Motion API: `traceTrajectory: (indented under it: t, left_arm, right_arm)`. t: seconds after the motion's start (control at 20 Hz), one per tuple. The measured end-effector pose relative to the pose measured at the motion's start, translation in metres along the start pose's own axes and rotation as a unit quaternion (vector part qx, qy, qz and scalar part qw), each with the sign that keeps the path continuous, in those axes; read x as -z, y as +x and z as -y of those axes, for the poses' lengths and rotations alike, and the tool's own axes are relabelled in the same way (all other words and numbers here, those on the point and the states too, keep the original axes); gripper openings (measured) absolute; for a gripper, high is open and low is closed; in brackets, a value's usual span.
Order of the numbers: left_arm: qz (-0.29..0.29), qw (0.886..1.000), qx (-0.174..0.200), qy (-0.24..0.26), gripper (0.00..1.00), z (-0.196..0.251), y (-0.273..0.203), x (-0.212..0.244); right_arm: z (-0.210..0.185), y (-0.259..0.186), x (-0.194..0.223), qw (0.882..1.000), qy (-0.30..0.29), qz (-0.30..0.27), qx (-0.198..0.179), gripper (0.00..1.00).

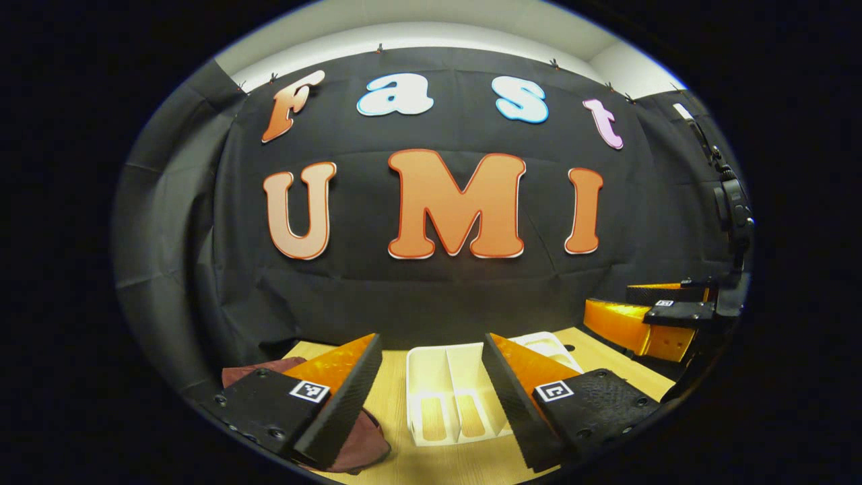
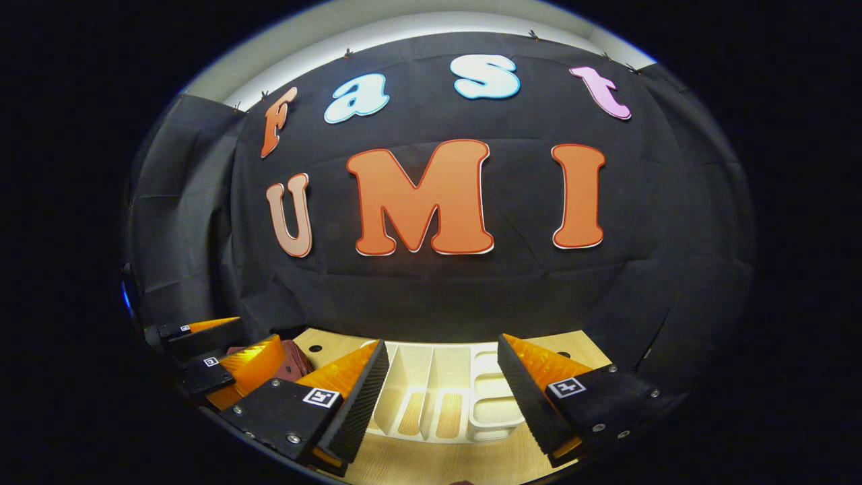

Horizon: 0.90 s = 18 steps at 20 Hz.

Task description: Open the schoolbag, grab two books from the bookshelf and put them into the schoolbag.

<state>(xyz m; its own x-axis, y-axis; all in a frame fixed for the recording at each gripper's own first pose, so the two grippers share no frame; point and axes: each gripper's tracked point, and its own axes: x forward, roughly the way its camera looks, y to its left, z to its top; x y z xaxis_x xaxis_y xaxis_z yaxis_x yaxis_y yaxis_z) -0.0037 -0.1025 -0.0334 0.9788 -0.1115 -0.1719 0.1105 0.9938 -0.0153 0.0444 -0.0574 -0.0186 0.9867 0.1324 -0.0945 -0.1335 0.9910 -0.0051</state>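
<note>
— Left gripper (image 1: 431, 397): how is it held?
— It is seen in the left gripper view with its two fingers spread wide and nothing gripped between them. Beyond the gap, a white plastic bookshelf with upright dividers (image 1: 458, 397) is set on a pale wooden table (image 1: 606, 364). No books can be made out in its slots.

— And the right gripper (image 2: 441, 404)?
— In the right gripper view its fingers are likewise spread apart, nothing pinched. The same white bookshelf (image 2: 444, 397) is framed between them, resting on the table (image 2: 417, 465).

— Where is the schoolbag?
— A dark maroon fabric schoolbag (image 1: 363, 438) is seen lying on the table, just left of the bookshelf, partly hidden behind the left finger. In the right gripper view, a corner of it (image 2: 296, 360) is glimpsed at lower left, beside the other gripper. Whether it is open cannot be told.
</note>
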Motion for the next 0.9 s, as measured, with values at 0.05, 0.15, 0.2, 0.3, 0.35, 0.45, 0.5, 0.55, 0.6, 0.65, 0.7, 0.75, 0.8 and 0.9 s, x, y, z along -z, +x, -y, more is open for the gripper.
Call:
traceTrajectory:
  t: [0.05,0.15,0.2,0.3,0.35,0.45,0.5,0.55,0.6,0.65,0.7,0.75,0.8,0.9]
  left_arm:
    - [0.012,1.000,-0.005,0.002,0.96,-0.003,-0.001,-0.005]
    - [0.022,1.000,-0.010,0.009,0.95,-0.003,-0.003,-0.007]
    - [0.025,1.000,-0.014,0.010,0.95,-0.004,-0.004,-0.007]
    - [0.032,0.999,-0.019,0.005,0.96,-0.006,-0.004,-0.010]
    - [0.035,0.999,-0.020,0.002,0.96,-0.005,-0.004,-0.010]
    - [0.038,0.999,-0.023,0.001,0.96,-0.006,-0.004,-0.008]
    - [0.038,0.999,-0.019,0.001,0.96,-0.006,-0.004,-0.008]
    - [0.040,0.999,-0.016,0.001,0.95,-0.003,-0.004,-0.008]
    - [0.041,0.999,-0.016,0.003,0.96,-0.003,-0.003,-0.009]
    - [0.042,0.999,-0.017,0.006,0.96,-0.005,-0.002,-0.008]
    - [0.042,0.999,-0.017,0.008,0.96,-0.005,-0.001,-0.009]
    - [0.044,0.999,-0.018,0.009,0.96,-0.005,-0.001,-0.009]
    - [0.046,0.999,-0.017,0.009,0.96,-0.004,-0.001,-0.010]
    - [0.045,0.999,-0.018,0.008,0.95,-0.005,0.000,-0.008]
  right_arm:
    - [-0.001,-0.002,-0.001,1.000,0.002,0.003,0.000,0.96]
    - [-0.001,-0.004,-0.003,1.000,0.001,0.008,0.003,0.96]
    - [-0.002,-0.003,-0.002,1.000,0.001,0.008,0.004,0.96]
    - [-0.003,-0.005,0.001,1.000,0.011,0.005,0.004,0.96]
    - [-0.004,-0.005,0.001,1.000,0.017,0.006,0.005,0.96]
    - [-0.002,-0.006,0.001,1.000,0.018,0.007,0.009,0.96]
    - [-0.003,-0.005,0.001,1.000,0.016,0.009,0.010,0.96]
    - [-0.003,-0.006,0.000,1.000,0.015,0.011,0.012,0.96]
    - [-0.004,-0.005,0.000,1.000,0.014,0.012,0.011,0.96]
    - [-0.004,-0.004,0.003,1.000,0.014,0.013,0.011,0.96]
    - [-0.006,-0.004,0.003,1.000,0.013,0.012,0.010,0.96]
    - [-0.007,-0.004,0.004,1.000,0.012,0.010,0.010,0.96]
    - [-0.008,-0.004,0.006,1.000,0.010,0.008,0.009,0.96]
    - [-0.012,-0.004,0.008,1.000,0.010,0.003,0.007,0.96]
